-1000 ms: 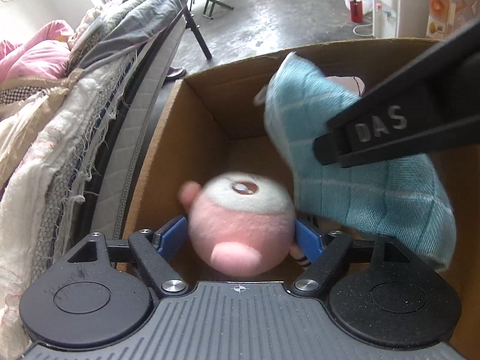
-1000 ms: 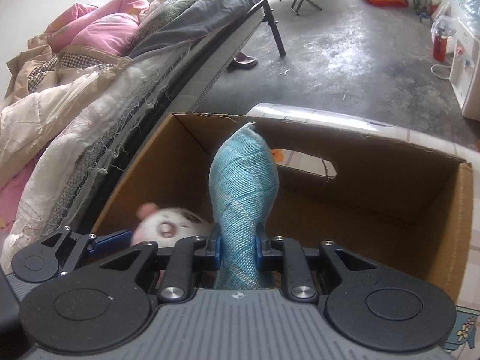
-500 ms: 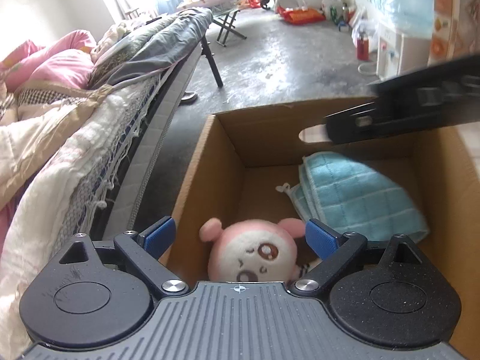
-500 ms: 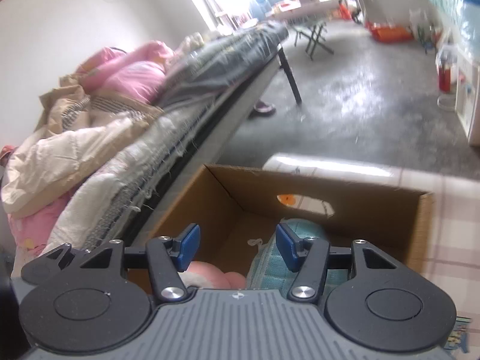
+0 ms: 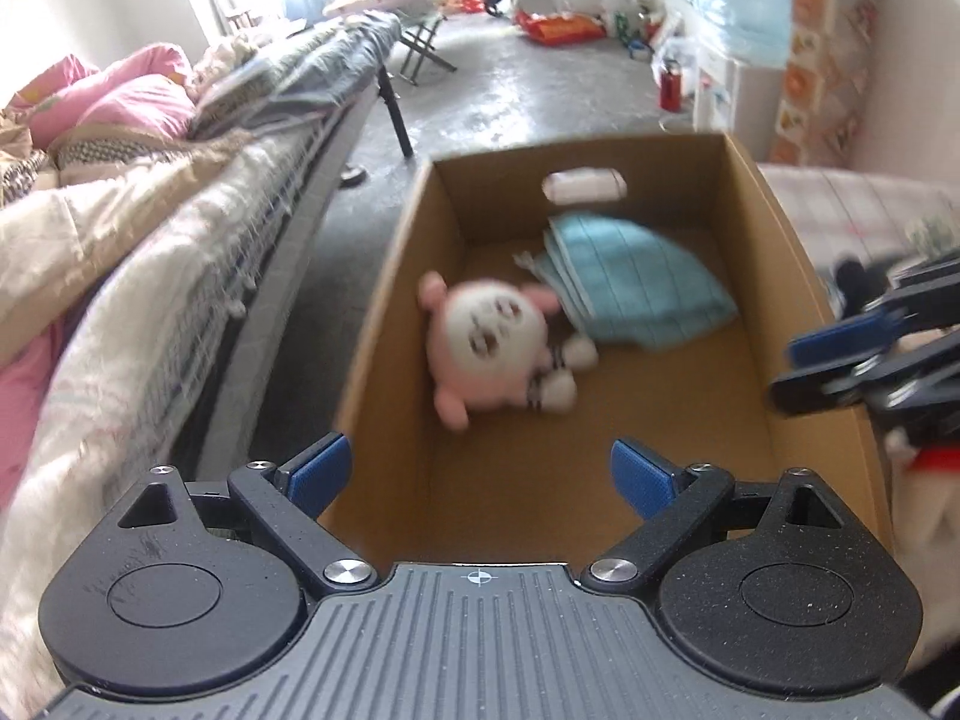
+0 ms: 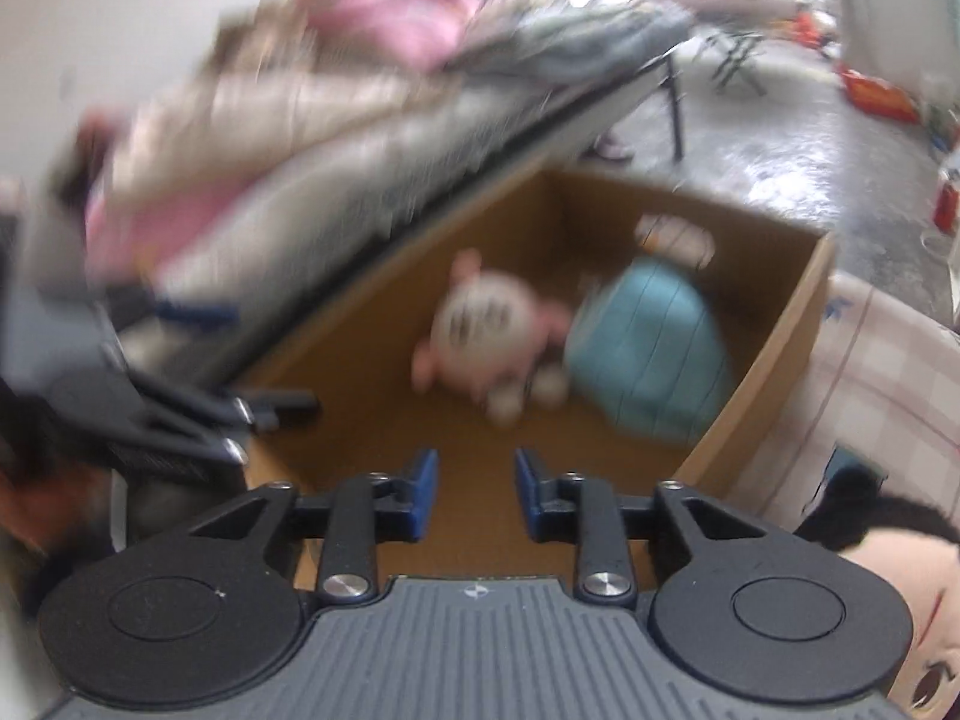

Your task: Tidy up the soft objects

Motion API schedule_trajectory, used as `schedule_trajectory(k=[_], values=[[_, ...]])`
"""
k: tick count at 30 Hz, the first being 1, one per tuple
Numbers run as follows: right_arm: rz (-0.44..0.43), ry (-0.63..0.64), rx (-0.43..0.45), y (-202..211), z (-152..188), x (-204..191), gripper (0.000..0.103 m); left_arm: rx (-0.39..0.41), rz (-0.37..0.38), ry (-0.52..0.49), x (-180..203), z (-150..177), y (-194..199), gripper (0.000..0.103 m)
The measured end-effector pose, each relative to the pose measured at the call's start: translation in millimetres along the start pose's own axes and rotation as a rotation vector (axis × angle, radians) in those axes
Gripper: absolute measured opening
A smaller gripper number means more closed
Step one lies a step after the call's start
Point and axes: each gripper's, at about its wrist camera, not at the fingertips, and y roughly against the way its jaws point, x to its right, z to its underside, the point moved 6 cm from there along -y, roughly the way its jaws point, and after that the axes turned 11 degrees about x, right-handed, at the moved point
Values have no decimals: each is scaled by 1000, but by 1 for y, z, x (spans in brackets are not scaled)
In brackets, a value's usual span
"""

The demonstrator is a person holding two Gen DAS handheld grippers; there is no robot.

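My left gripper (image 5: pixel 480 474) hangs over the near end of the cardboard box (image 5: pixel 384 312), jaws spread wide with nothing between them. The pink plush toy (image 5: pixel 489 348) lies face up on the box floor, toward the left wall. The folded teal cloth (image 5: pixel 636 291) sits just beyond it at the far end, under the handle cut-out (image 5: pixel 585 186), one toy ear touching its edge. My right gripper (image 6: pixel 474 492) has just been closing; its jaws now stand only narrowly apart, gripping nothing. That view is blurred. A dark-haired doll face (image 6: pixel 888 606) pokes in at my lower right, outside the box. Heaped bedding (image 5: pixel 120 192) runs along the left.
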Motion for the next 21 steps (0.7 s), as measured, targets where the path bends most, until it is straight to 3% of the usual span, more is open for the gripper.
schedule_trajectory(k=[6, 8, 21], values=[[56, 140, -126, -21, 32, -12, 15, -59, 33, 7, 16, 41, 0, 88], [68, 182, -127, -16, 38, -12, 9, -75, 58, 6, 22, 51, -1, 87], [60, 268, -170, -6, 44, -10, 8, -85, 155, 88, 32, 64, 1, 86]])
